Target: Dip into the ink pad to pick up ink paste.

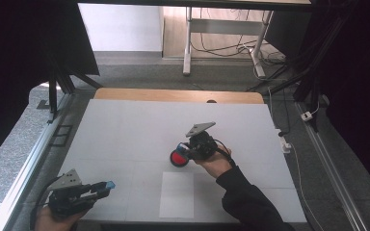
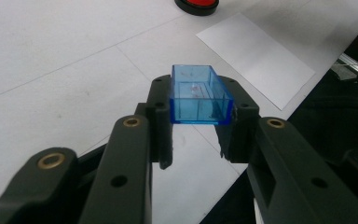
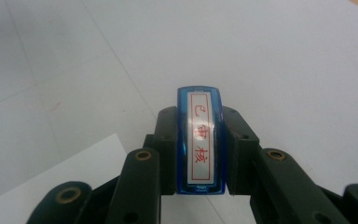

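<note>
My left gripper point(image 1: 102, 188) rests near the table's front left corner, shut on a clear blue plastic cap point(image 1: 110, 184). In the left gripper view the open, hollow cap point(image 2: 200, 109) is clamped between the jaws of this gripper point(image 2: 199, 95). My right gripper point(image 1: 185, 148) is at the table's middle, shut on a blue stamp point(image 1: 180, 146) just above and beside a round red ink pad point(image 1: 178, 158). In the right gripper view the stamp point(image 3: 200, 149) shows a white label with red characters, pinched by the right gripper point(image 3: 201, 116).
A white paper sheet point(image 1: 177, 194) lies on the white tabletop point(image 1: 125, 134) near the front edge, just in front of the ink pad. The ink pad point(image 2: 197, 4) and the sheet point(image 2: 256, 56) lie beyond the left jaws. A table frame and cables stand on the floor behind.
</note>
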`<act>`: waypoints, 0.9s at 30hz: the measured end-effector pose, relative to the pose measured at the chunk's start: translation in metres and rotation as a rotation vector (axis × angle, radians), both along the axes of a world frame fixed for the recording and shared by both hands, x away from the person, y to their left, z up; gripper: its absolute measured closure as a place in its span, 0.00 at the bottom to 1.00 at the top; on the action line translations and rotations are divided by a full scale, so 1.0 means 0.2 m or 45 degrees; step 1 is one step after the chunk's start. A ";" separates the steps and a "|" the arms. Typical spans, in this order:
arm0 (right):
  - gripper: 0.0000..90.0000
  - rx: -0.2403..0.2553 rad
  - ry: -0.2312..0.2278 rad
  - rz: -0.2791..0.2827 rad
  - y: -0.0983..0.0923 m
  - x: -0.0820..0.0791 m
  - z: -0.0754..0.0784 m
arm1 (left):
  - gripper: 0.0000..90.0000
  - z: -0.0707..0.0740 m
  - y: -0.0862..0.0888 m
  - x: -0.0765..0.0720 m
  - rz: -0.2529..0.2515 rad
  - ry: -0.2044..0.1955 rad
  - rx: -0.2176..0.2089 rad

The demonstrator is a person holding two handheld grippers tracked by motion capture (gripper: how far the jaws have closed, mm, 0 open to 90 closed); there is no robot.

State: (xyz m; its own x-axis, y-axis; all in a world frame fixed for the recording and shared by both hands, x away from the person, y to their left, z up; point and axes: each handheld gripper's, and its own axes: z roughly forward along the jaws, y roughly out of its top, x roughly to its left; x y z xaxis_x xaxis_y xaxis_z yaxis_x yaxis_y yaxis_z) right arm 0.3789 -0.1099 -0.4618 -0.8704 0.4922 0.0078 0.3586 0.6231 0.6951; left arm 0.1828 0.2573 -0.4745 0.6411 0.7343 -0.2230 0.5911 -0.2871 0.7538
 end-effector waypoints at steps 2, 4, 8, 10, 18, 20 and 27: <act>0.79 -0.005 0.012 -0.008 0.00 0.02 -0.02 | 0.76 0.00 0.00 0.00 -0.001 0.000 0.002; 0.79 -0.011 0.024 -0.009 0.01 0.03 -0.04 | 0.76 0.00 0.00 0.00 -0.001 0.000 0.001; 0.78 -0.031 0.026 -0.008 0.03 0.05 -0.06 | 0.76 0.00 0.00 0.00 -0.002 0.002 0.000; 0.79 -0.040 0.029 -0.009 0.04 0.06 -0.07 | 0.76 0.00 0.00 0.00 -0.002 0.001 0.000; 0.79 -0.070 0.041 -0.015 0.06 0.08 -0.10 | 0.76 0.00 0.00 0.00 -0.004 0.003 0.001; 0.79 -0.075 0.044 -0.019 0.06 0.09 -0.11 | 0.76 0.00 0.00 0.00 -0.005 0.002 0.003; 0.79 -0.106 0.055 -0.028 0.08 0.09 -0.11 | 0.76 0.00 0.00 0.00 -0.003 0.004 0.002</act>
